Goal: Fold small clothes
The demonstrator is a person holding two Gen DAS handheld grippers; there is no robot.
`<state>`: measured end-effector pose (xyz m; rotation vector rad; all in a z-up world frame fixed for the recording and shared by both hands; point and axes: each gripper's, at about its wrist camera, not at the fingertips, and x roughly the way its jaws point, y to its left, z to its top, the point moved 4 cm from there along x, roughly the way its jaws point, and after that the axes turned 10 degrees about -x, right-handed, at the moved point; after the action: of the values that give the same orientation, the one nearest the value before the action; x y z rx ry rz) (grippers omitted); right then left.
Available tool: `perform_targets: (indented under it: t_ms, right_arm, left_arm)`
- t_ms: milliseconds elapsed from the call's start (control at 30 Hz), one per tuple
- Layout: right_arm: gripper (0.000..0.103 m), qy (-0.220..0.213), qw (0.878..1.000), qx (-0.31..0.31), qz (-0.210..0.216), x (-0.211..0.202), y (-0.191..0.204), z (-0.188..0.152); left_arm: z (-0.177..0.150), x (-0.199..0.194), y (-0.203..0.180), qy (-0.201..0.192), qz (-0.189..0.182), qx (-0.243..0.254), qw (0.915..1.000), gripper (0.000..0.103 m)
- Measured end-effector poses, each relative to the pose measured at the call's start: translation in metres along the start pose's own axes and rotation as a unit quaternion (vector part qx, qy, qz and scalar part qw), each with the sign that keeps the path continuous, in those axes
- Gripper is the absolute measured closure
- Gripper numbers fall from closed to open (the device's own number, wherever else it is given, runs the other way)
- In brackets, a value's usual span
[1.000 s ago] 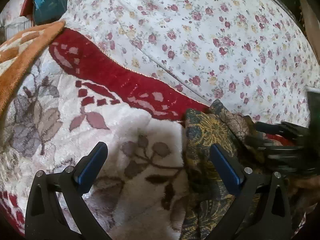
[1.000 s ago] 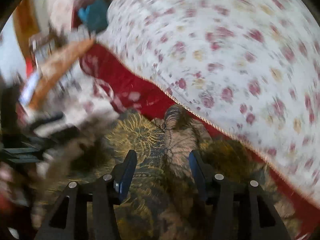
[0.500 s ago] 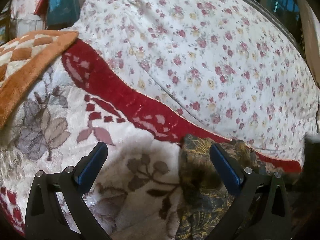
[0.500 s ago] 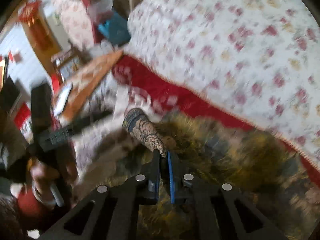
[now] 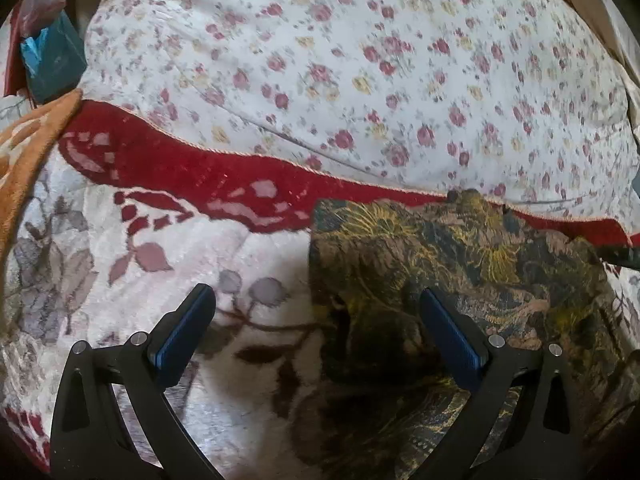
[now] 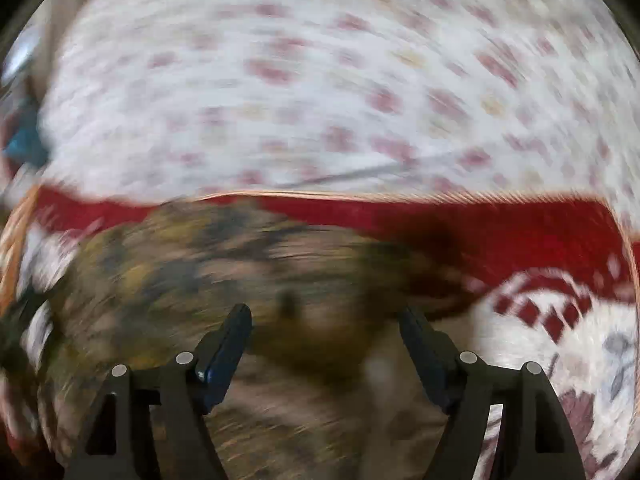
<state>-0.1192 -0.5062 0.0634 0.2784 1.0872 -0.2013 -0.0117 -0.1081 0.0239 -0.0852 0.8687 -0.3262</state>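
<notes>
Floral quilt (image 5: 360,60), thin cotton, 12 o'clock; plush blanket (image 5: 120,260) with red border beneath. Dark patterned garment (image 5: 460,272), limp and crumpled, long axis 9-to-3, lies on the blanket at 2 o'clock of the left tool (image 5: 316,332), under the nearer right tool (image 6: 326,338). Both tools gape, empty.

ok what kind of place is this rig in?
Most likely a home bedroom, working on a bed: a floral quilt at the back, a plush red-and-white blanket in front, and a patterned garment lying on that blanket.
</notes>
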Motion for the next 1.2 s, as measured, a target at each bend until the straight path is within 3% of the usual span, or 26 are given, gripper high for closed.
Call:
perform_targets:
  t_ms: [33,67,100,200,267,333,400,467,533,567,600,633,667,700,733,767,967,1033,1100,1200]
  right_arm:
    - [0.029,0.016,0.998,0.033,0.047,0.020,-0.008,0.001]
    - [0.042,0.030,0.996,0.039,0.071,0.030,-0.010,0.002]
    - [0.076,0.034,0.997,0.021,0.066,0.034,-0.009,0.004]
    - [0.096,-0.023,0.998,-0.052,-0.007,0.019,0.001,0.019]
    - [0.098,-0.018,0.998,-0.040,-0.034,0.027,-0.011,0.024]
    - [0.098,-0.004,0.997,-0.033,-0.066,0.038,-0.021,0.024]
    - [0.098,-0.024,0.998,-0.007,-0.060,0.027,-0.026,0.024]
    - [0.098,-0.048,0.998,0.028,-0.038,0.006,-0.031,0.021]
    - [0.093,-0.052,0.997,0.044,0.027,-0.016,-0.025,0.010]
    - [0.073,-0.042,0.998,0.039,0.038,-0.017,-0.018,0.006]
    - [0.041,-0.022,0.999,0.028,0.041,-0.017,-0.011,-0.001]
    - [0.032,-0.001,0.999,0.015,0.040,-0.015,-0.004,-0.010]
    - [0.036,0.016,0.999,-0.001,0.045,-0.013,0.004,-0.018]
    - [0.057,0.025,0.999,-0.017,0.044,-0.010,0.011,-0.025]
    - [0.071,0.031,0.999,-0.027,0.029,-0.005,0.013,-0.030]
    - [0.076,0.037,0.999,-0.033,0.007,-0.002,0.013,-0.037]
    - [0.074,0.035,0.999,-0.019,-0.024,-0.044,0.001,-0.065]
    - [0.066,0.030,1.000,0.004,-0.002,-0.064,-0.011,-0.082]
    - [0.043,0.019,0.999,0.028,0.028,-0.082,-0.019,-0.098]
    - [0.039,0.019,0.998,0.046,0.037,-0.098,-0.021,-0.125]
  left_arm:
    - [-0.001,0.003,-0.001,0.003,-0.001,0.001,1.0000,0.001]
    - [-0.003,0.007,-0.002,0.008,0.000,0.002,1.0000,0.001]
    - [-0.005,0.011,-0.004,0.014,0.003,0.006,0.9999,0.001]
    - [-0.010,0.018,-0.010,0.024,0.008,0.021,0.9994,0.001]
    - [-0.013,0.023,-0.016,0.027,0.008,0.031,0.9991,0.001]
    - [-0.018,0.030,-0.020,0.038,0.015,0.044,0.9982,0.001]
    - [-0.020,0.031,-0.022,0.038,0.024,0.054,0.9975,0.001]
    - [-0.020,0.029,-0.021,0.037,0.022,0.052,0.9977,0.001]
    - [-0.018,0.029,-0.017,0.040,0.018,0.040,0.9982,0.001]
    - [-0.018,0.030,-0.015,0.043,0.016,0.034,0.9984,0.001]
    - [-0.017,0.029,-0.013,0.047,0.014,0.027,0.9985,0.001]
    - [-0.017,0.029,-0.013,0.047,0.012,0.023,0.9986,0.001]
    - [-0.016,0.027,-0.012,0.045,0.011,0.020,0.9987,0.001]
    - [-0.015,0.025,-0.012,0.042,0.011,0.018,0.9989,0.001]
    - [-0.014,0.023,-0.011,0.039,0.011,0.017,0.9990,0.001]
    - [-0.013,0.021,-0.010,0.037,0.010,0.015,0.9991,0.001]
    - [-0.015,0.015,-0.003,0.046,0.003,-0.004,0.9989,0.001]
    - [-0.014,0.009,-0.001,0.041,-0.001,-0.013,0.9991,0.001]
    - [-0.016,0.000,0.001,0.037,-0.008,-0.020,0.9991,0.001]
    - [-0.028,-0.018,0.004,0.040,-0.019,-0.022,0.9987,0.001]
